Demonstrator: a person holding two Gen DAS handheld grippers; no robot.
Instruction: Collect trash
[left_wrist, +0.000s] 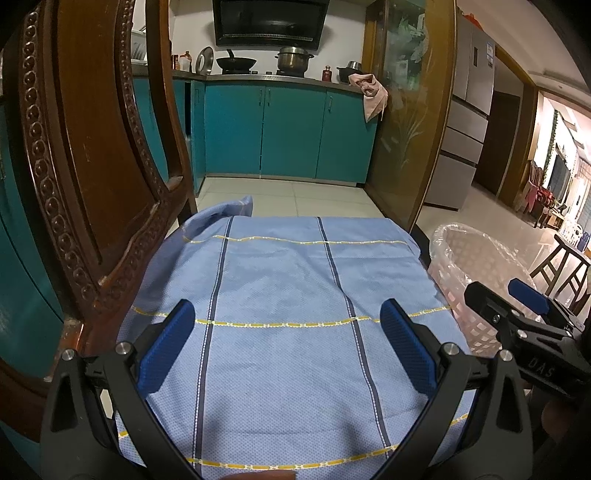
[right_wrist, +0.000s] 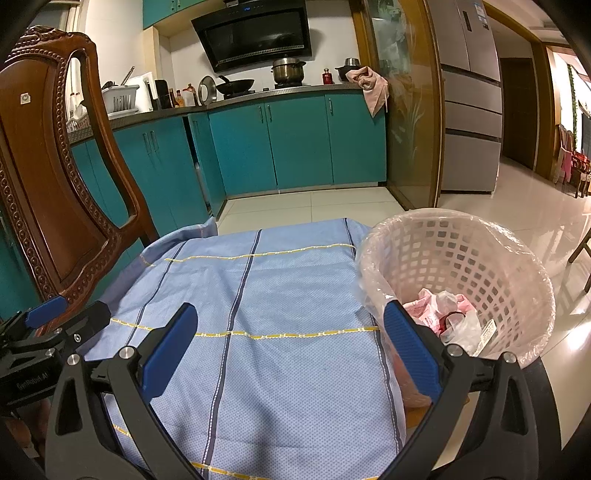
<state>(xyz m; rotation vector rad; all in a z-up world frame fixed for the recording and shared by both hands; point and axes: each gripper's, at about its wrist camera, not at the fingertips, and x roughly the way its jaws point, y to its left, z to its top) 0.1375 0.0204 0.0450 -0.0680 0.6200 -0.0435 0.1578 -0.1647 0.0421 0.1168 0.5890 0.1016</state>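
Both the left gripper (left_wrist: 286, 332) and right gripper (right_wrist: 290, 334) hover released above the blue striped cloth (right_wrist: 280, 295); beside the cloth's right edge, the pink bag-lined lattice basket (right_wrist: 517, 280) holds crumpled plastic wrappers (right_wrist: 448, 314).

At the lower right of your left wrist view, the right gripper (left_wrist: 532, 314) body carries white letters reading "DAS". At the lower left of your right wrist view, the left gripper (right_wrist: 55, 321) reads "GenRobot.AI" — fridge label (right_wrist: 466, 20) illegible.
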